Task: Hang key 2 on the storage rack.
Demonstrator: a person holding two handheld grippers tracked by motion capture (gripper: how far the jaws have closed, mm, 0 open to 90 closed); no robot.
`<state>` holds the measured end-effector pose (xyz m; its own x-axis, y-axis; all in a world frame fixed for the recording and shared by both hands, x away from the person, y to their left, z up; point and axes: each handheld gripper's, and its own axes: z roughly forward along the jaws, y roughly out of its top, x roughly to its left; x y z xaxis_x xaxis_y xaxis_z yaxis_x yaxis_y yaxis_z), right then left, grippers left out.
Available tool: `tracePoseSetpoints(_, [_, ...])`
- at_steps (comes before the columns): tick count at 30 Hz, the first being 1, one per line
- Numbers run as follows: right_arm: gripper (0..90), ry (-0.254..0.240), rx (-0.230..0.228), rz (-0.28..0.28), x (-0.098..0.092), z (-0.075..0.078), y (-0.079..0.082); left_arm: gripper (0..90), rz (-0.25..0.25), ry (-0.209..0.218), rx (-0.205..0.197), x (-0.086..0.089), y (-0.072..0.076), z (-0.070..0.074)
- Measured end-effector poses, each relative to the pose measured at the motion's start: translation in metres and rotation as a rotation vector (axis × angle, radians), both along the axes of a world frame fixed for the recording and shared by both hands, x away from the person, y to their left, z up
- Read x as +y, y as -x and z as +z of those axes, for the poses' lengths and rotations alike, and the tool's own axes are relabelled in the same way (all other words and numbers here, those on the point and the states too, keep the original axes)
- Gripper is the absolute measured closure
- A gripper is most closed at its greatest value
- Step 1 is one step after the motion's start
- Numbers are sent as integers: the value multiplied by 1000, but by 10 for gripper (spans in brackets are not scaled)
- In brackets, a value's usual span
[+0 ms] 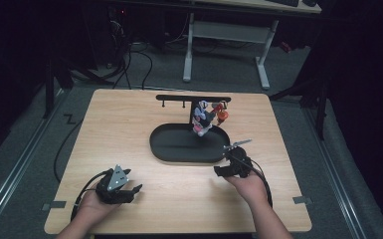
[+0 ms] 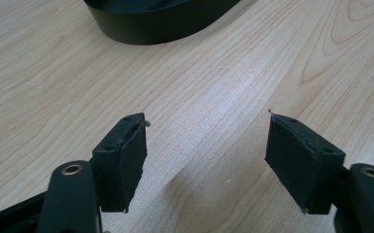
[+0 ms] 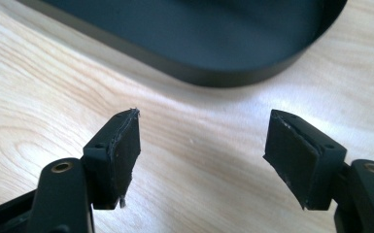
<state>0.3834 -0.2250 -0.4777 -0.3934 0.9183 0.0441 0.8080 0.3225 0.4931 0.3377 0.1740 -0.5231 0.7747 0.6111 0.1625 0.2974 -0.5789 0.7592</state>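
Table [image 1: 129, 129]: light wood, a black stand with an oval tray at its centre.
Tray [image 1: 179, 149]: black, oval, low wall; sits mid-table, at 12 o'clock from the two hands. Its wall also shows at the top of the left gripper view [image 2: 145, 29] and the right gripper view [image 3: 213, 73].
Rack [image 1: 193, 98]: black crossbar on a post rising from the tray's far edge, at 12 o'clock.
Toys [image 1: 206, 117]: a small colourful cluster, white, black, red and orange, hanging under the rack's right part, above the tray's far end; details too small to tell.
Left gripper [image 1: 132, 191]: near the table's front edge, at 8 o'clock from the tray, well apart from it. Jaws released and wide, bare wood between the pads [image 2: 126, 160].
Right gripper [image 1: 224, 167]: just beside the tray's near right rim, at 5 o'clock from the tray's centre. Jaws spread wide, nothing between them, wood under the pads [image 3: 121, 155]; not touching the tray.
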Motion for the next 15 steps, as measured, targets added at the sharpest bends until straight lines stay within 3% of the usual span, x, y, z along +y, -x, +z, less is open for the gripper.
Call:
tracePoseSetpoints(7, [268, -36, -99, -6, -11, -19, 24, 314, -6, 0, -2, -1, 1, 0])
tracePoseSetpoints(15, [225, -67, -244, -27, -19, -41, 62, 314, -20, 8, -3, -4, 4, 0])
